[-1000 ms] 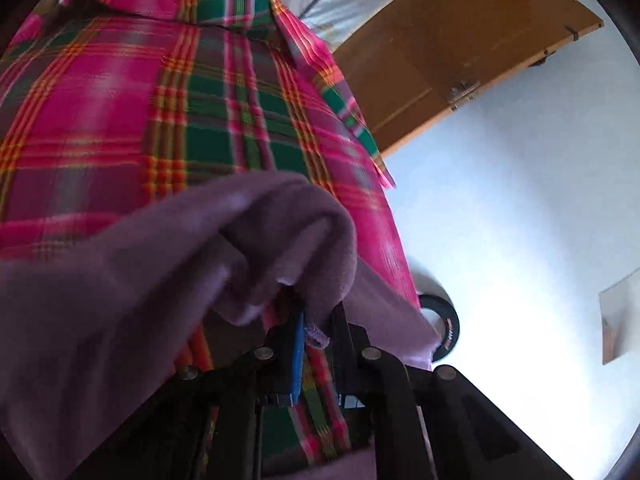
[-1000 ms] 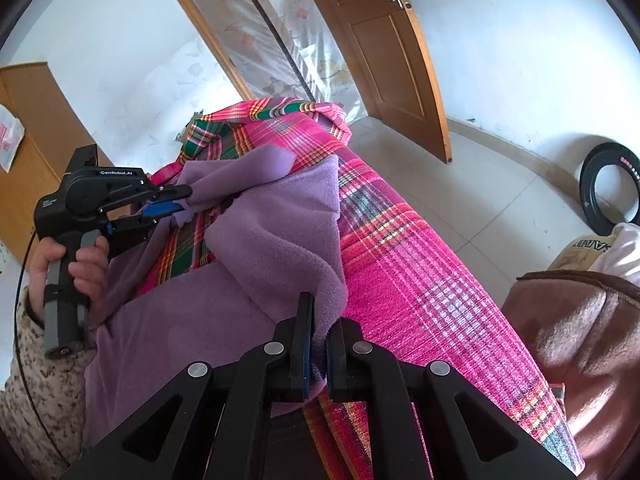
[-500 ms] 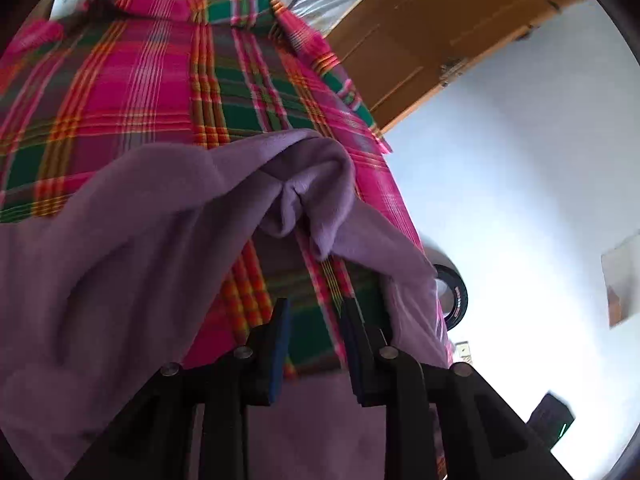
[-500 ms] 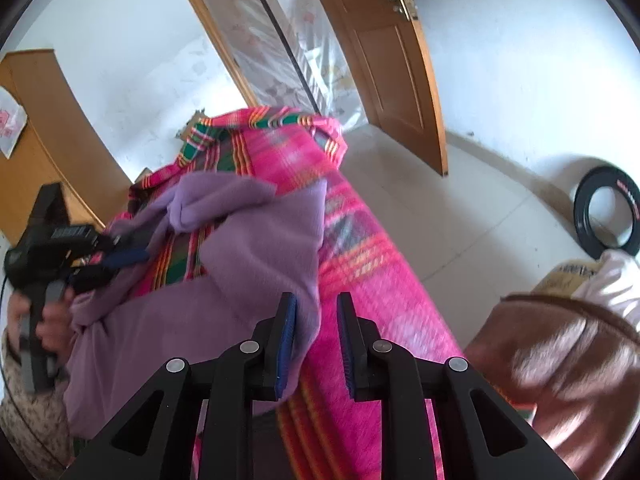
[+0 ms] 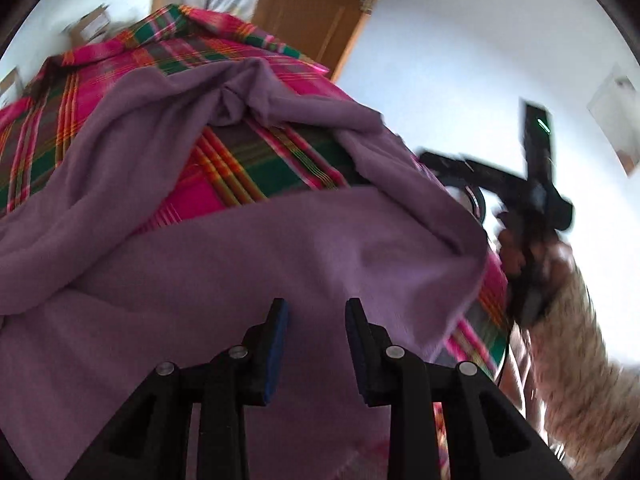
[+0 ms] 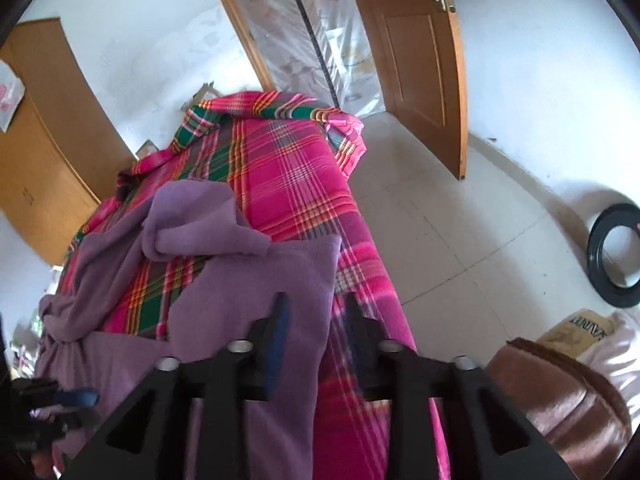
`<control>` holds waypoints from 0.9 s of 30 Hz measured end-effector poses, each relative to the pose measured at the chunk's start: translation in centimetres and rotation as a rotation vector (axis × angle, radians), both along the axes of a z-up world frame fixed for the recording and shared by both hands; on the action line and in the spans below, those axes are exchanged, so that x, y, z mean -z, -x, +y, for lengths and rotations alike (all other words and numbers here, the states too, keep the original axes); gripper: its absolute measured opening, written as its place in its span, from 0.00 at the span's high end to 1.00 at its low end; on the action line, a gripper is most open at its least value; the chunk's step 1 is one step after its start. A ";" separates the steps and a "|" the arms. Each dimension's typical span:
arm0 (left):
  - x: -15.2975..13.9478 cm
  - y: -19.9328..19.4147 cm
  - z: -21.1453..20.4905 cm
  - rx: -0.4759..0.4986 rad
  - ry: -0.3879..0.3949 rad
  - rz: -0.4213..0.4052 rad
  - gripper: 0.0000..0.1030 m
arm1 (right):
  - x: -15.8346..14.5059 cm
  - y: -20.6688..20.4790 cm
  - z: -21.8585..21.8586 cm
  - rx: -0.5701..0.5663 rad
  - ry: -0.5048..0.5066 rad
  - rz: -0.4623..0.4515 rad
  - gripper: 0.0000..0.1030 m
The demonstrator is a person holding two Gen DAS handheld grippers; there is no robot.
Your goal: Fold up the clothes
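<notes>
A purple fleece garment (image 5: 248,248) lies crumpled on a pink and green plaid cloth (image 5: 248,164), its sleeves folded in toward the middle. My left gripper (image 5: 316,308) hovers open just above the purple body, holding nothing. My right gripper (image 6: 314,304) is open too, over the garment's right edge (image 6: 304,280) where it meets the plaid cloth (image 6: 292,184). The left wrist view also shows the right tool (image 5: 520,184) blurred at the right, gripped by a hand (image 5: 520,248) in a fuzzy sleeve. The left tool (image 6: 60,398) peeks in at the lower left of the right wrist view.
A brown fleece pile (image 6: 560,400) and a pale garment (image 6: 608,344) lie at the lower right. A black ring (image 6: 616,256) sits on the tiled floor (image 6: 460,240). An open wooden door (image 6: 416,52) and a wooden cabinet (image 6: 44,140) stand behind the bed.
Both grippers let go of the purple garment and opened wide. They drew back toward its near end, leaving the sleeves lying folded inward on the cloth.
</notes>
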State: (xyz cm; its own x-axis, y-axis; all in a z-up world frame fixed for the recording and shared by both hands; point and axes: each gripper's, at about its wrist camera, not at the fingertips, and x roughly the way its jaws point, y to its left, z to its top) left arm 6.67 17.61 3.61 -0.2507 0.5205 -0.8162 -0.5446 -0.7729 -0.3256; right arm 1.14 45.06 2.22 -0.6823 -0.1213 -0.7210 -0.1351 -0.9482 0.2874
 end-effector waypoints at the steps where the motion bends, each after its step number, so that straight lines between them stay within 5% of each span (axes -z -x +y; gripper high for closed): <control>1: 0.0 -0.4 -0.1 0.003 0.008 0.003 0.70 | 0.1 0.4 -0.1 -0.004 -0.006 -0.005 0.57; 10: 0.9 -2.9 -1.1 0.021 0.023 -0.021 0.68 | 0.8 2.8 -0.9 -0.048 -0.009 -0.014 0.57; 13: 1.3 -2.8 -1.3 0.002 0.004 -0.033 0.68 | 1.0 2.9 -1.2 -0.052 -0.019 -0.019 0.88; 16: 1.4 -2.9 -1.4 -0.010 -0.005 -0.040 0.68 | 0.8 2.5 -0.5 -0.036 0.003 -0.004 0.96; 27: 1.6 -3.2 -1.5 -0.031 -0.002 -0.033 0.68 | -2.5 -2.8 3.6 0.121 0.033 0.125 0.97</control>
